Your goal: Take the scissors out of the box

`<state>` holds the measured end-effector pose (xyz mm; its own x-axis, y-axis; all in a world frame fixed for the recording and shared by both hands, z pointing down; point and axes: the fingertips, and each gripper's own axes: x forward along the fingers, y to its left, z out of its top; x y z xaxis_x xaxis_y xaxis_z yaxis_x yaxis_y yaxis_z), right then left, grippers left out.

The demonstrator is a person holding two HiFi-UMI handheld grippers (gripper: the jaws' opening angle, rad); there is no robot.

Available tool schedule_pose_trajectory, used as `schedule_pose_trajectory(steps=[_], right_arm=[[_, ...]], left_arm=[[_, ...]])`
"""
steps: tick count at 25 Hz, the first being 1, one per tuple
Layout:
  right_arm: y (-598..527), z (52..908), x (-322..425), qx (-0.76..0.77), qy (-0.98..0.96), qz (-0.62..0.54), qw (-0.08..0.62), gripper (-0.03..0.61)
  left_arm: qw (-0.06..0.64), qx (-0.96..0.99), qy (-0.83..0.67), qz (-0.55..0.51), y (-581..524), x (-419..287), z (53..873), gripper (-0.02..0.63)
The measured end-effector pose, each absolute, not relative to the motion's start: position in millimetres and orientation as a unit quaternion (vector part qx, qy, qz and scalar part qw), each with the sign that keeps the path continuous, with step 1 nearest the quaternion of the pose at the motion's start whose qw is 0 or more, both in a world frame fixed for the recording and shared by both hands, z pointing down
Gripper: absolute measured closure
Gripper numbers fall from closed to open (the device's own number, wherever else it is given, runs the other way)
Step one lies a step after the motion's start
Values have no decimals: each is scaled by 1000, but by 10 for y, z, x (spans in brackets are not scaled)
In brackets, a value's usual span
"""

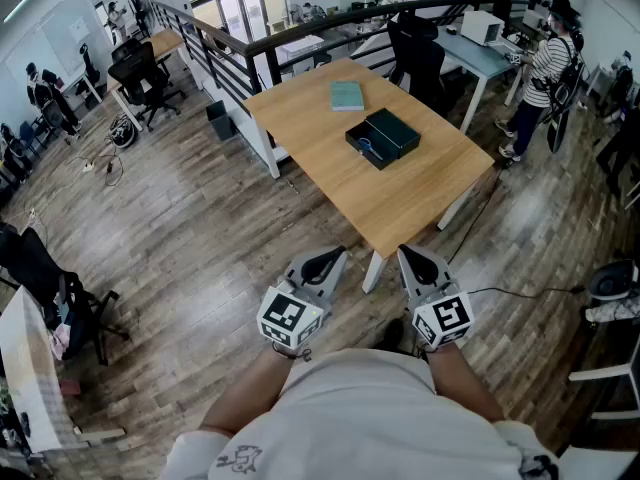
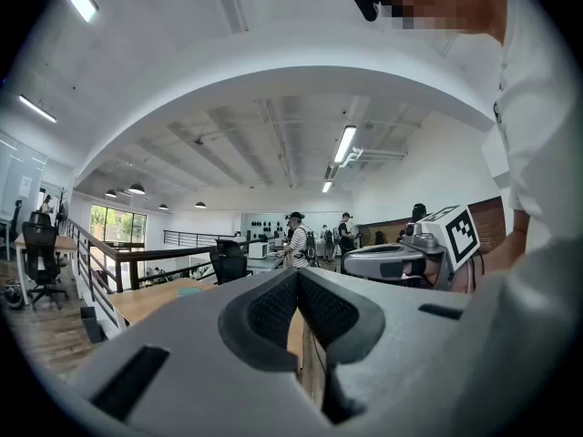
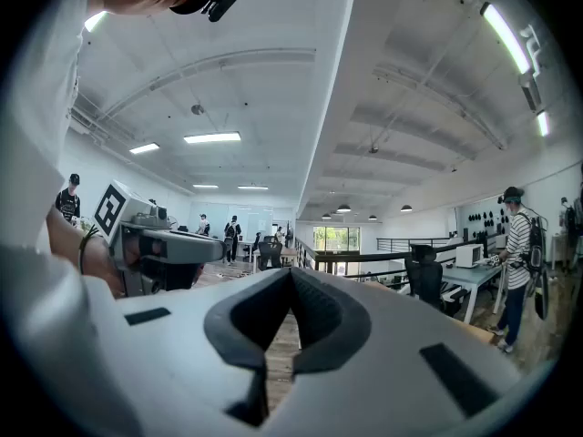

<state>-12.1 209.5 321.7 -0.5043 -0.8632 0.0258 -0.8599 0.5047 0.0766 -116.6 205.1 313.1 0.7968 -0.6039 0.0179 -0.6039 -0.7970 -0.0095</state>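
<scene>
Wooden table [image 1: 400, 203] carried the dark box [image 1: 383, 138] well ahead of both jaws; left gripper [image 1: 332, 256] and right gripper [image 1: 408, 254] stood closed, empty.

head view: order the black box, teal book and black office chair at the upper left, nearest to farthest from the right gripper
From the right gripper:
1. black box, middle of the table.
2. teal book, just beyond the box.
3. black office chair, far upper left, off the table.
</scene>
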Motion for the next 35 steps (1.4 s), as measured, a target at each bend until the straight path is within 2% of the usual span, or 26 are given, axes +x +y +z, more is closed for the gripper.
schedule_pose_trajectory(steps=[20,35], right_arm=[[1952,3305,36,501,-866,-5,17,574],[772,3385,531,442,-897,-2,15,574]], left_arm=[[-10,-946,323,-15,1891,-1045,3230,609],[-17,-928,372,-31,860,-496,3346,609]])
